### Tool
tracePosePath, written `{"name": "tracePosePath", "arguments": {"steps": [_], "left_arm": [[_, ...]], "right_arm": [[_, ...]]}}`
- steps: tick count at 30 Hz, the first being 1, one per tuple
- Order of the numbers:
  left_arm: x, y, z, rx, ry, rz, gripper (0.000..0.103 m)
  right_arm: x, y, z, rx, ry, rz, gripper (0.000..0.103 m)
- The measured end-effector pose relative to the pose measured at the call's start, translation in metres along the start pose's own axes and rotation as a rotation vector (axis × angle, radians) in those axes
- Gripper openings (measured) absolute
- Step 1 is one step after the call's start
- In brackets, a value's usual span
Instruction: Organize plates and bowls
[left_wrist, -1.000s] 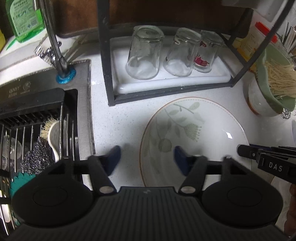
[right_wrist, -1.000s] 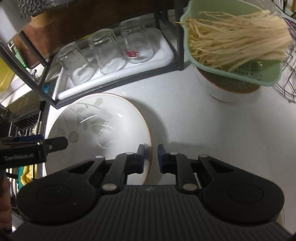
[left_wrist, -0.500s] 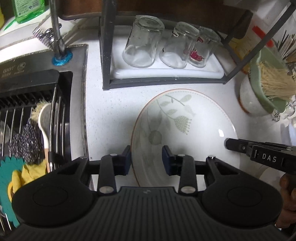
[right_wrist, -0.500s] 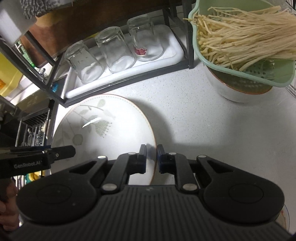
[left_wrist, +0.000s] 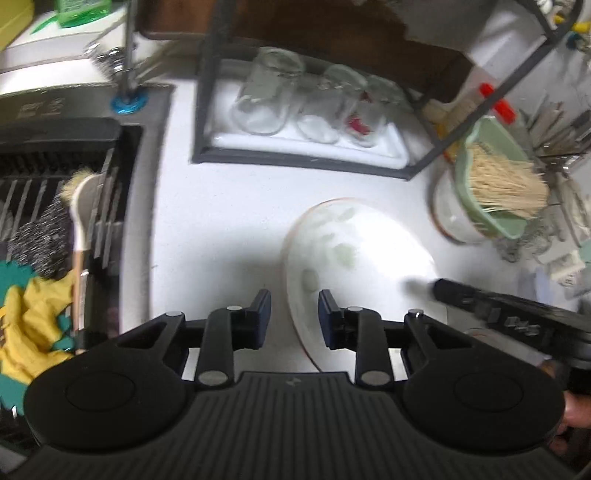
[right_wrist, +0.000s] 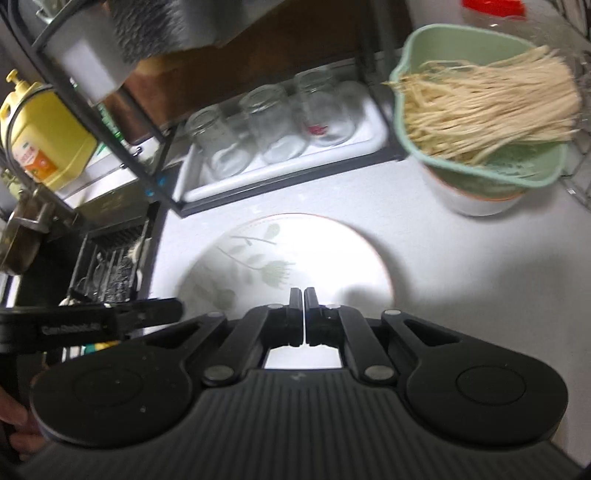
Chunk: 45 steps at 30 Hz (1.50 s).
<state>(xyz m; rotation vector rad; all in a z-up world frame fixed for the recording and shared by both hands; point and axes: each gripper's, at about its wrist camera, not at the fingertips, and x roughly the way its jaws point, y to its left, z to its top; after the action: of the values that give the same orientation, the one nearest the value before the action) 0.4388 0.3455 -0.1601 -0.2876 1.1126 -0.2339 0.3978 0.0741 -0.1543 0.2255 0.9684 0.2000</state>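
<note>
Both wrist cameras look steeply down from close above the floral plate (left_wrist: 354, 266) (right_wrist: 284, 266), the left one from its sink side, the right one from its colander side, sharing the glass rack behind it.

From where I'm sitting the plate (right_wrist: 291, 258) is looking like glossy glazed ceramic, throwing back a lot of glare. The counter (right_wrist: 443, 266) is coming across as smooth speckled white stone. The three tumblers (left_wrist: 266, 96) are reading as clear glass, the rack frame (left_wrist: 207, 92) as matt dark metal, and the colander (right_wrist: 480, 48) as smooth pale green plastic.
</note>
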Motion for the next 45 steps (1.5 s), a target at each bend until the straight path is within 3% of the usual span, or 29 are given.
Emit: {"name": "tracePosePath", "arguments": {"steps": [10,15,26,29,31,34,36,38,41,45], "left_arm": [[0.013,0.008,-0.008,-0.012,0.027,0.017,0.035],[0.025,0.011,-0.005,0.003,0.046,0.017,0.041],[0.048,0.017,0.007,0.022,0.068,0.014,0.040],[0.051,0.015,0.010,0.036,0.066,0.010,0.033],[0.053,0.014,0.012,0.026,0.076,-0.018,0.028],[0.050,0.009,0.010,0.038,0.067,0.020,0.028],[0.047,0.015,0.010,-0.018,0.066,-0.004,0.028],[0.039,0.018,0.009,-0.055,0.055,-0.025,0.028],[0.018,0.008,0.007,-0.028,0.016,0.007,0.028],[-0.010,0.000,0.004,-0.063,-0.004,-0.010,0.028]], "right_arm": [[-0.013,-0.020,-0.002,0.041,-0.039,-0.064,0.008],[-0.002,-0.026,-0.006,0.099,-0.018,-0.057,0.038],[0.029,-0.028,-0.007,0.130,0.032,-0.063,0.035],[0.037,-0.027,-0.006,0.117,0.044,-0.054,0.022],[0.041,-0.026,-0.005,0.117,0.049,-0.046,0.021],[0.045,-0.029,-0.002,0.119,0.071,-0.018,0.021],[0.043,-0.036,0.000,0.172,0.092,0.042,0.021],[0.037,-0.032,0.001,0.111,0.085,0.043,0.021],[0.026,-0.022,0.002,0.060,0.095,0.049,0.021],[0.008,-0.021,-0.001,0.067,0.105,0.067,0.021]]}}
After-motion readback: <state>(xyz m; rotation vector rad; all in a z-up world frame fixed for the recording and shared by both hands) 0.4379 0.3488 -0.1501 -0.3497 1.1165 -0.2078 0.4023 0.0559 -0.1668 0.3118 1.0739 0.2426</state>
